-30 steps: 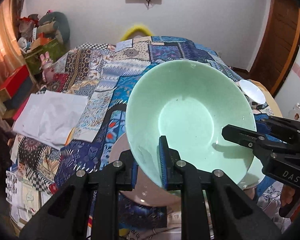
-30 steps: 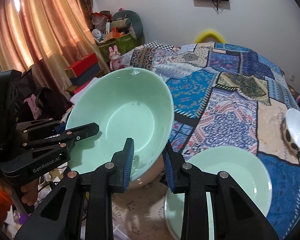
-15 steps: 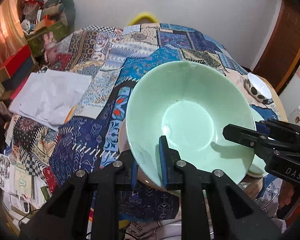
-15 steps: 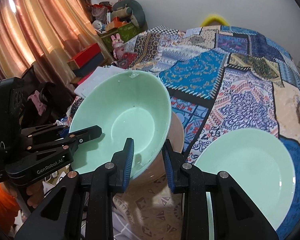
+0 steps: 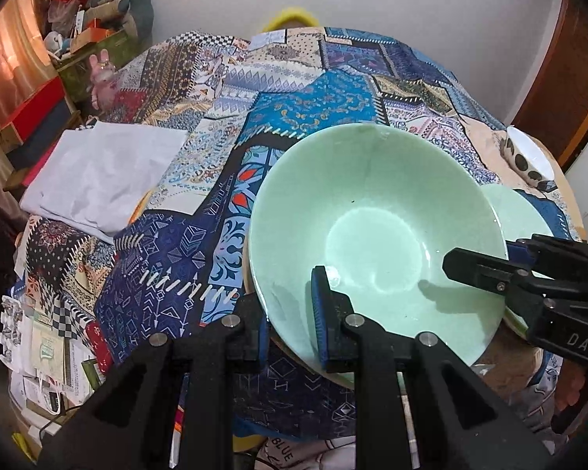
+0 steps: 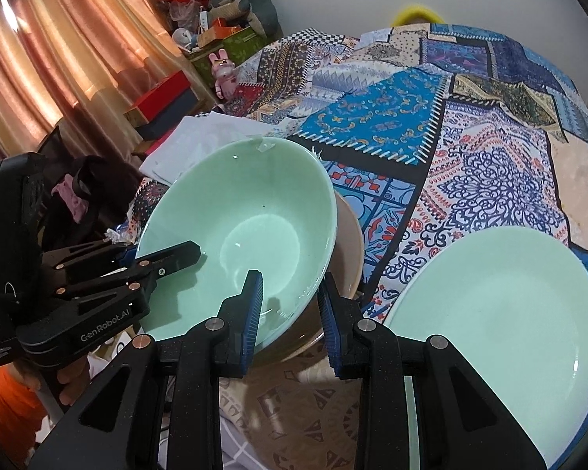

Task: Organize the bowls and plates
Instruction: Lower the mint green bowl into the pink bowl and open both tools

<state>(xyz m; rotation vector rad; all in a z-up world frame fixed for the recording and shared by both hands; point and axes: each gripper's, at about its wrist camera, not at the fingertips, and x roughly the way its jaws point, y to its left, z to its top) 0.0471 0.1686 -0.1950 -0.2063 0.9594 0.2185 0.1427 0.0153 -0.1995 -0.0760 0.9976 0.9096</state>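
A large mint-green bowl (image 5: 372, 235) (image 6: 247, 235) is held tilted by its rim between both grippers. My left gripper (image 5: 290, 313) is shut on the near rim, one pad inside and one outside; in the right wrist view it (image 6: 168, 258) comes in from the left. My right gripper (image 6: 290, 309) is shut on the opposite rim and reaches in from the right (image 5: 474, 270) in the left wrist view. Directly beneath the bowl lies a beige dish (image 6: 349, 243) (image 5: 333, 376); whether the two touch is hidden. A mint-green plate (image 6: 501, 313) (image 5: 517, 211) lies beside them.
A patchwork cloth (image 5: 313, 105) covers the round table. A small white bowl with dark spots (image 5: 527, 160) stands at the far right edge. Folded white fabric (image 5: 102, 172) lies at the left. Papers hang off the near left edge. Boxes and toys stand by the curtain.
Both grippers have sunk with the green bowl, bringing it down close over the beige dish. Both grips are unchanged.
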